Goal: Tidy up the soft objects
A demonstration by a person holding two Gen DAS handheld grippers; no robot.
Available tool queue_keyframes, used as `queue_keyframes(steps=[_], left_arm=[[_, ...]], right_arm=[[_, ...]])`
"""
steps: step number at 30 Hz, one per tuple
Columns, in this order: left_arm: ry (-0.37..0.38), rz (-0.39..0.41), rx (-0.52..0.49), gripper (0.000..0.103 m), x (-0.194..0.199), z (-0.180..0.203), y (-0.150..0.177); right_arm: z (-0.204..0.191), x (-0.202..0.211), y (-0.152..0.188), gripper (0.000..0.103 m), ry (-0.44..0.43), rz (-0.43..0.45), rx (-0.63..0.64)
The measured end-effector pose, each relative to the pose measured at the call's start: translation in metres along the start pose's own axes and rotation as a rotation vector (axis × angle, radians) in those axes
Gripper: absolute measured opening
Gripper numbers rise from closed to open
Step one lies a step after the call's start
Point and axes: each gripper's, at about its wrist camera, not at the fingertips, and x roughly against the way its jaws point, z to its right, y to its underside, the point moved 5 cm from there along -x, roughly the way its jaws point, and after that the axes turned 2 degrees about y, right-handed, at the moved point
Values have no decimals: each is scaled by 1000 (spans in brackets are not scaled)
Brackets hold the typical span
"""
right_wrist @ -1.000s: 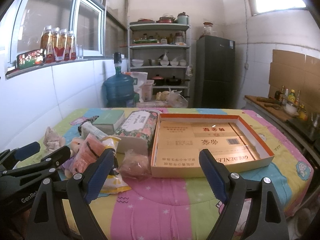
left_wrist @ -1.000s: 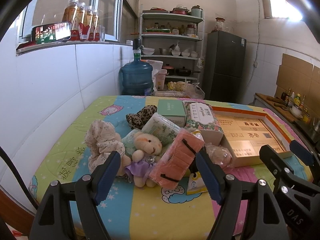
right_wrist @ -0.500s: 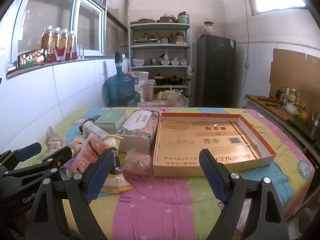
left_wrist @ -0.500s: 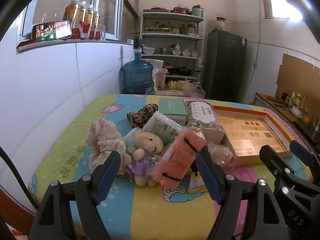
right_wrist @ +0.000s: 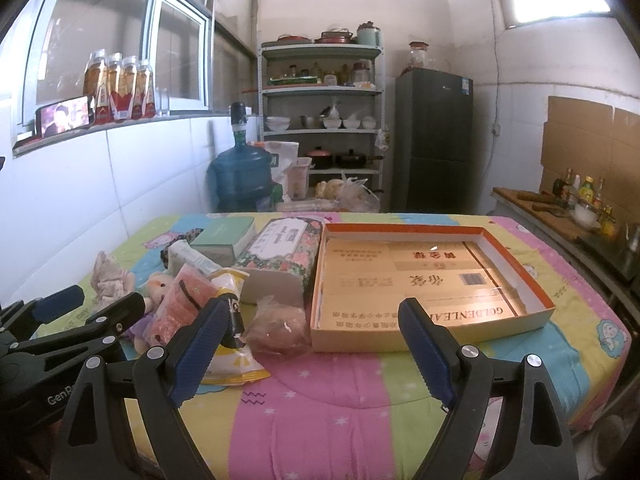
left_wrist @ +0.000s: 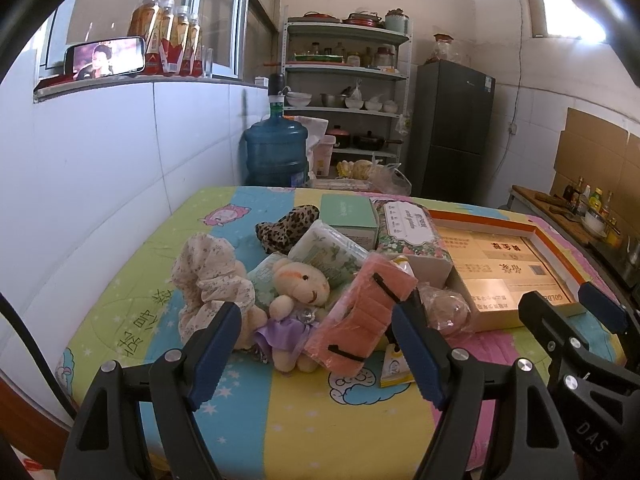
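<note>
Near strip of the striped cartoon-print tablecloth (right_wrist: 320,404) is bare, open approach. Left half blocked by a touching heap: beige plush bear (left_wrist: 298,296), salmon sponge pack (left_wrist: 360,316), floral tissue box (right_wrist: 280,256). Shallow orange-rimmed cardboard tray (right_wrist: 516,272) is empty inside, walls low.

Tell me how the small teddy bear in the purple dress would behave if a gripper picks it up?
The teddy bear looks plush, so it would probably squash between the fingers and feel light. Its limbs may dangle. It leans against the orange sponge pack, which might shift when the bear lifts.
</note>
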Motion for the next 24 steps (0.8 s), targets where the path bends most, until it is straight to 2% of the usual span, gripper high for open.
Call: queue_keyframes(steps=[16, 20, 24], left_arm=[[-9, 6, 17, 78, -2, -15, 0], [-35, 20, 59, 78, -3, -38, 1], [-75, 23, 93, 78, -4, -63, 6]], right_arm=[[-4, -4, 4, 88, -11, -12, -2], [-10, -11, 10, 88, -48, -43, -15], [-20, -22, 19, 88, -124, -83, -43]])
